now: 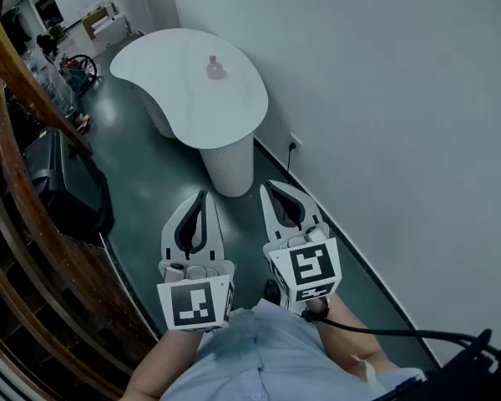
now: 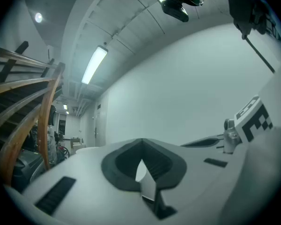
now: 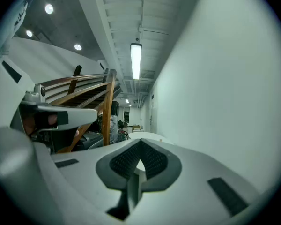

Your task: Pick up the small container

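The small pink container [image 1: 215, 68] stands on the white counter [image 1: 192, 107] by the wall. Well short of it, the left hand-held gripper [image 1: 202, 195] and the right hand-held gripper [image 1: 268, 187] hang side by side, each with its jaws closed on nothing.

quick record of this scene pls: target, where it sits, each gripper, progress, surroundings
target: small pink container
location: upright on the white curved table, nothing else on it
left gripper: jaws together, empty, close to the person's body
right gripper: jaws together, empty, beside the left one
progress: container not yet reached; both grippers well short of the table
surroundings: wooden staircase at left, white wall at right
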`<state>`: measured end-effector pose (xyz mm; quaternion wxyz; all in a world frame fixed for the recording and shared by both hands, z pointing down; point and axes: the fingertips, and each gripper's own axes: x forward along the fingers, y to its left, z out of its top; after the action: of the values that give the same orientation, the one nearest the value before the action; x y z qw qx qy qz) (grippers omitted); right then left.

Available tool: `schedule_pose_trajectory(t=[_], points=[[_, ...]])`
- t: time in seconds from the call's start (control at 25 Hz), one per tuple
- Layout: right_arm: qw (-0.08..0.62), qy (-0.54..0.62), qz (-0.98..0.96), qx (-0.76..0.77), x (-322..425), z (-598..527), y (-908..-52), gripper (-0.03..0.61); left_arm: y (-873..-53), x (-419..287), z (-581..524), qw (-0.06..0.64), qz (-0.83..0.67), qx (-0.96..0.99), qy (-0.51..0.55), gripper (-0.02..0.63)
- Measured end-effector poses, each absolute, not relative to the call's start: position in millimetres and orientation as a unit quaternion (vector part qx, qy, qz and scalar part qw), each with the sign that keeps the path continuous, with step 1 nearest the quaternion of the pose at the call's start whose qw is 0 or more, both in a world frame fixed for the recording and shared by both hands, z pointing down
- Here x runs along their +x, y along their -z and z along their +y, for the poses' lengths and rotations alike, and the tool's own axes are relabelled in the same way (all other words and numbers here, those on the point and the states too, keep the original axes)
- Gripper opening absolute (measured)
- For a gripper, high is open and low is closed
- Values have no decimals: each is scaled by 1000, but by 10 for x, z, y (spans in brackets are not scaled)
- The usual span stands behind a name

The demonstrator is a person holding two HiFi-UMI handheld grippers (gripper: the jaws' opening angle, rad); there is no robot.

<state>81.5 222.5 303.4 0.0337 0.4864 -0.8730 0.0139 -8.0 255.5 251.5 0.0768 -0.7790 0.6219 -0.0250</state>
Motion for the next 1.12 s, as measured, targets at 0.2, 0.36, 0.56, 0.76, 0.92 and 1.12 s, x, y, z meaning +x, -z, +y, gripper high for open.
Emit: schedule_pose_trajectory(t=[0.2, 0.36, 0.56, 0.76, 0.92, 1.12], points=[[29, -13, -875, 482, 911, 2167, -3026, 0, -2528, 16, 2506, 78, 627, -775, 29, -1], [10, -23, -884, 467, 919, 2169, -3004, 0, -2529, 46, 2509, 80, 632, -770, 30, -2], [5, -31, -891, 453, 1069, 2063, -3053, 0, -2554, 195, 2434, 81, 643, -761, 34, -2], [17, -39, -893, 447, 1221, 1953, -3177, 2, -2626, 279, 2419, 68, 659, -748, 35, -1], [26, -47, -896, 442, 1212, 1837, -3257, 2, -2691, 192, 2345, 59, 673, -736, 42, -1], [32, -45, -895, 442, 1115, 1570, -3311, 2, -2669, -56, 2078, 67, 690, -719, 43, -1]])
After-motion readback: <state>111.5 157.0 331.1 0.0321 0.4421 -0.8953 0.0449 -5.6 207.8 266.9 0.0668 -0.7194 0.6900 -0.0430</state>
